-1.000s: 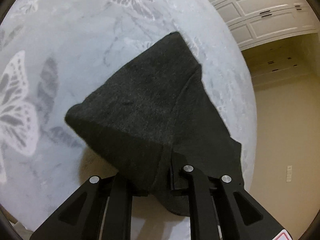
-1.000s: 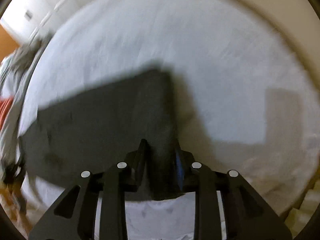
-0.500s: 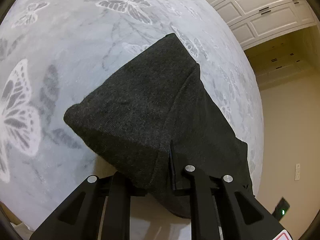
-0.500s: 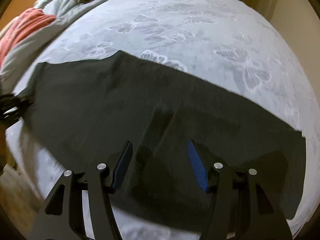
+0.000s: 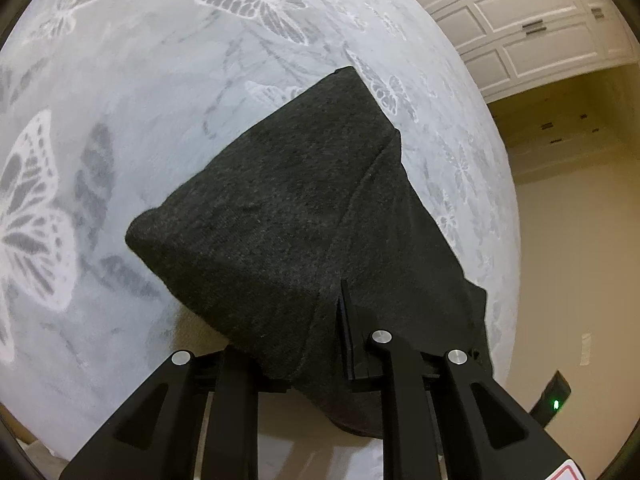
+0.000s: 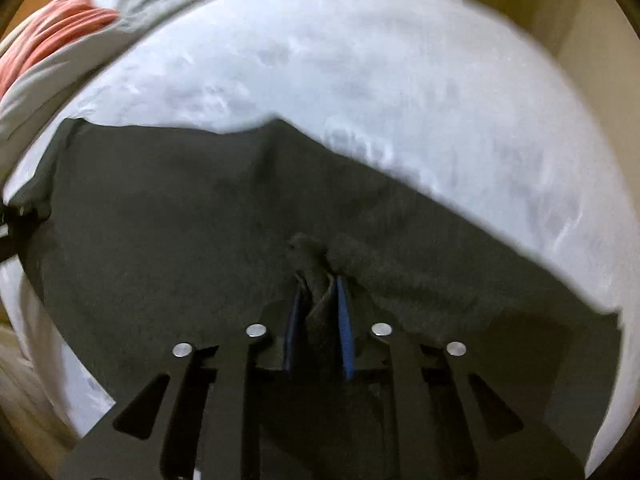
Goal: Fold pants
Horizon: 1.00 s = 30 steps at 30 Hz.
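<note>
Dark grey pants point(image 5: 296, 216) lie on a pale bedspread with butterfly prints point(image 5: 132, 92). In the left wrist view my left gripper point(image 5: 312, 320) is shut on the near edge of the pants, and the cloth drapes over its left finger and hides it. In the right wrist view the pants point(image 6: 160, 240) spread wide across the bed. My right gripper point(image 6: 318, 300) is closing, and a bunched fold of the pants is pinched between its blue pads point(image 6: 344, 320). At the far left edge of that view sits the other gripper point(image 6: 12, 224), holding the pants' end.
Heaped bedding point(image 6: 56, 40) in grey and orange lies at the top left in the right wrist view. White panelled cabinets point(image 5: 520, 24) and beige floor point(image 5: 568, 240) lie beyond the bed's right edge. The bed's near edge drops off just under both grippers.
My right gripper swung across, opened over the middle of the spread pants, then came down and closed on a fold of the cloth. My left gripper kept its hold and hardly moved.
</note>
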Each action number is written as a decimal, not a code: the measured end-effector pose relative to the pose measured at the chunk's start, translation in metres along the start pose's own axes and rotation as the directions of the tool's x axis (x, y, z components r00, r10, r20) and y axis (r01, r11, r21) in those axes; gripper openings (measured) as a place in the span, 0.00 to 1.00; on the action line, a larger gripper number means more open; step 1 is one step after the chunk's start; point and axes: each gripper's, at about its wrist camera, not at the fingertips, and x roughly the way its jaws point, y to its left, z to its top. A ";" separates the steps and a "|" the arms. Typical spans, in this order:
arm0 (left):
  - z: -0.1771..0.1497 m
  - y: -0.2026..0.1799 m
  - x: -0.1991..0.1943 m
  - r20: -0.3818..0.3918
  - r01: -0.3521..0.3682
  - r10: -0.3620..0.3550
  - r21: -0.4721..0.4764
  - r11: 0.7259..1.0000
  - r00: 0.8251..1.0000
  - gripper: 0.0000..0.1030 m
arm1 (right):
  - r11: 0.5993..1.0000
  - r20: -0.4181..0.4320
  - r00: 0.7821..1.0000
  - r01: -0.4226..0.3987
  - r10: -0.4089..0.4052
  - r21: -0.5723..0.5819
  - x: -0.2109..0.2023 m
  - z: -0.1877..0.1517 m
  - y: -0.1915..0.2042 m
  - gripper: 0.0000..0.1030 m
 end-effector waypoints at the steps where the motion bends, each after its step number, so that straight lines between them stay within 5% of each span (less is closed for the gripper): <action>1: 0.000 0.001 0.000 0.000 0.007 -0.007 -0.001 1.000 1.000 0.14 | 0.999 0.027 0.999 -0.028 0.027 0.023 -0.013 0.000 -0.007 0.32; 3: 0.000 0.003 -0.002 0.008 0.025 -0.025 0.009 1.000 1.000 0.10 | 0.997 0.107 0.993 -0.055 0.048 0.061 -0.051 -0.005 -0.030 0.57; 6: -0.003 -0.006 -0.008 0.044 0.036 -0.039 0.064 0.997 0.998 0.09 | 0.994 0.168 0.985 0.027 -0.044 0.106 -0.083 -0.020 -0.064 0.70; 10: -0.010 -0.037 -0.021 0.132 0.025 -0.049 0.171 0.985 0.990 0.08 | 0.946 0.196 0.966 0.104 -0.170 0.306 -0.088 -0.057 -0.138 0.75; 12: -0.016 -0.061 -0.027 0.195 0.008 -0.054 0.230 0.973 0.979 0.08 | 0.875 0.084 0.981 0.118 -0.177 0.470 -0.078 -0.069 -0.172 0.74; 15: -0.036 -0.110 -0.041 0.268 0.026 -0.120 0.329 0.944 0.956 0.08 | 0.871 0.162 0.975 0.052 -0.149 0.489 -0.091 -0.064 -0.186 0.73; 16: -0.047 -0.130 -0.047 0.271 0.054 -0.168 0.382 0.922 0.948 0.08 | 0.872 0.184 0.972 0.042 -0.149 0.488 -0.097 -0.063 -0.186 0.73; 18: -0.089 -0.180 -0.051 0.224 0.118 -0.281 0.546 0.830 0.933 0.11 | 0.876 0.219 0.968 0.000 -0.120 0.483 -0.101 -0.062 -0.181 0.75; 19: -0.109 -0.197 -0.045 0.170 0.149 -0.313 0.611 0.777 0.934 0.21 | 0.881 0.219 0.972 -0.030 -0.085 0.472 -0.098 -0.062 -0.178 0.76; 20: -0.124 -0.206 -0.037 0.117 0.173 -0.325 0.656 0.735 0.938 0.42 | 0.887 0.208 0.976 -0.044 -0.060 0.460 -0.093 -0.060 -0.174 0.76; 21: -0.141 -0.214 -0.025 0.052 0.195 -0.319 0.697 0.691 0.946 0.67 | 0.891 0.193 0.980 -0.050 -0.042 0.451 -0.086 -0.060 -0.170 0.76; 22: -0.162 -0.220 -0.009 0.001 0.188 -0.278 0.732 0.655 0.961 0.72 | 0.897 0.169 0.985 -0.053 -0.025 0.439 -0.078 -0.060 -0.167 0.76; 26: -0.201 -0.221 0.017 -0.037 0.121 -0.163 0.830 0.544 0.986 0.73 | 0.906 0.162 0.983 -0.141 0.082 0.400 -0.068 -0.059 -0.148 0.76; 28: -0.198 -0.213 0.013 -0.032 0.117 -0.163 0.832 0.542 0.986 0.73 | 0.892 0.182 0.970 -0.223 0.162 0.393 -0.067 -0.055 -0.142 0.76; 30: -0.185 -0.205 0.007 -0.017 0.122 -0.179 0.798 0.590 0.984 0.75 | 0.882 0.165 0.964 -0.258 0.208 0.394 -0.058 -0.050 -0.136 0.80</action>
